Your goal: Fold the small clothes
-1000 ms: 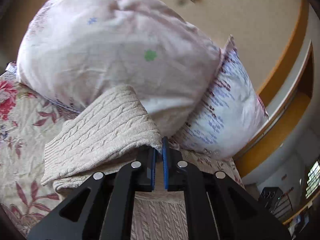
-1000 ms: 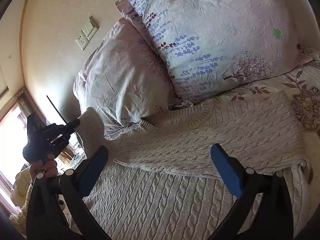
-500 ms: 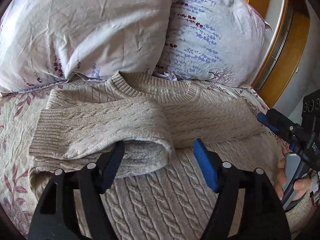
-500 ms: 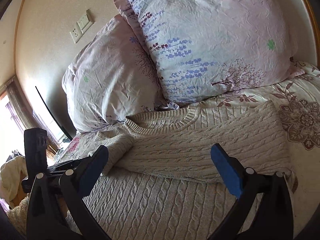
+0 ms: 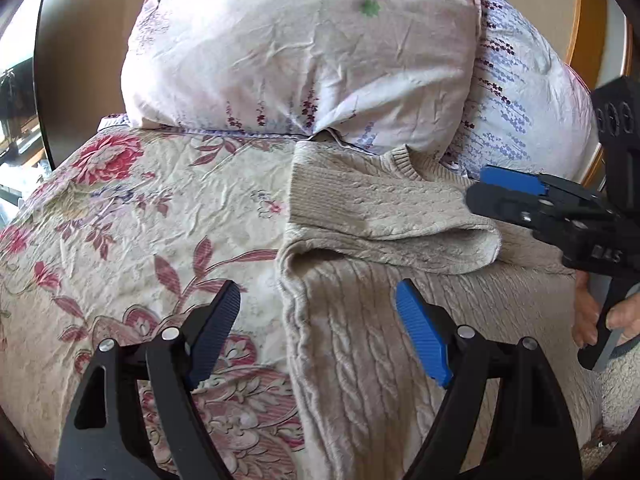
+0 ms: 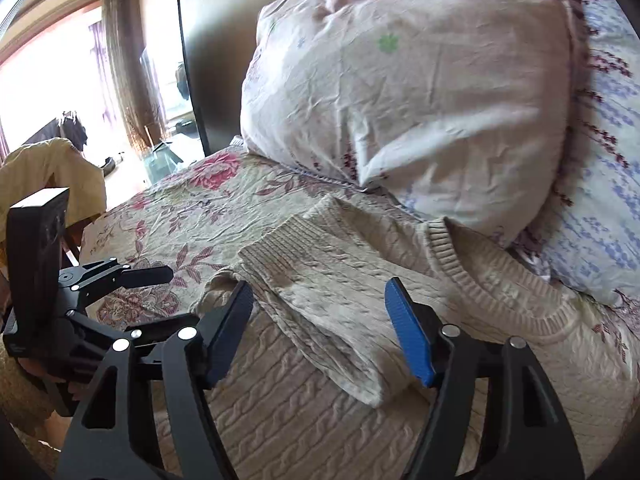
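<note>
Both hand-held grippers tilt down over a bed as a beige cable-knit sweater (image 5: 360, 344) lies flat on the floral bedspread (image 5: 140, 216), its neckline tucked against two flowered pillows (image 5: 304, 52). The left gripper (image 5: 318, 332) hangs above the sweater's side edge, jaws wide and opening, nothing pressed between them. One sleeve (image 6: 320, 292) is folded across the chest. The right gripper (image 6: 320, 332), held by a hand (image 5: 592, 320) partly visible at its grip, straddles that sleeve from above, jaws closing, the pads (image 6: 408, 332) apart from the knit on either side.
</note>
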